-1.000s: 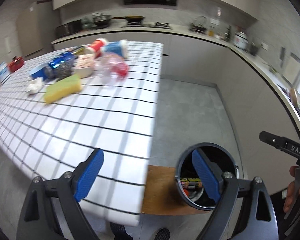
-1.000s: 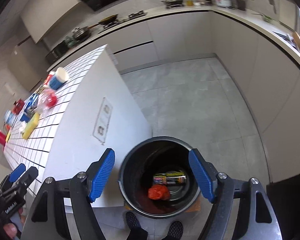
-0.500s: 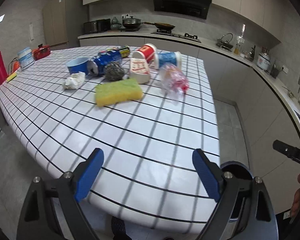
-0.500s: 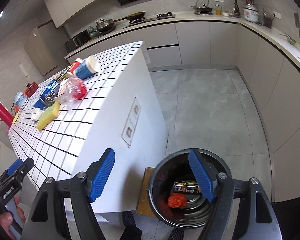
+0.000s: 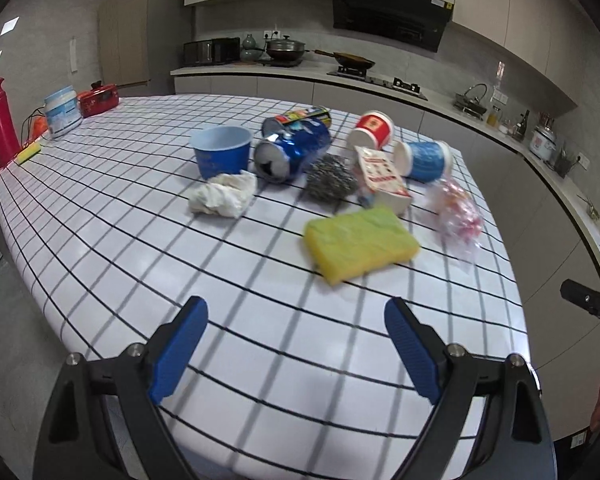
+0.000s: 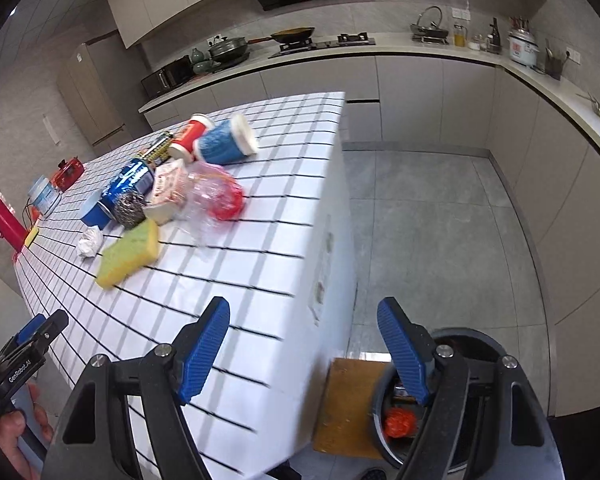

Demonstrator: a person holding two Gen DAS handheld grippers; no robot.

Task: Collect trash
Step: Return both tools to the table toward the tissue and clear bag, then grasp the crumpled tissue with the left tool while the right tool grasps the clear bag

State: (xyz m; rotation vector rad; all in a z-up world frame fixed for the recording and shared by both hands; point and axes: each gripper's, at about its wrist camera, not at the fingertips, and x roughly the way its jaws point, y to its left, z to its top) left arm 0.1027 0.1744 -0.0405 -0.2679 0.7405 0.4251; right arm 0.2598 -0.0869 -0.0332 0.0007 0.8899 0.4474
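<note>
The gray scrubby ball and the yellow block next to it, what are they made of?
The gray ball looks like steel wool: tangled, shiny metal strands. The yellow block looks like a soft foam sponge, matte and finely pitted, with a green top layer that is probably a scouring pad.

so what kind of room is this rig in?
Almost certainly a home kitchen: range hood over a gas hob with a wok, a rice cooker on the counter, and a checked-cloth island.

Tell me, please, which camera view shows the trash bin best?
The right wrist view: the trash bin sits on the floor beside the table, partly behind the right gripper, with red trash inside. The left wrist view misses it.
</note>
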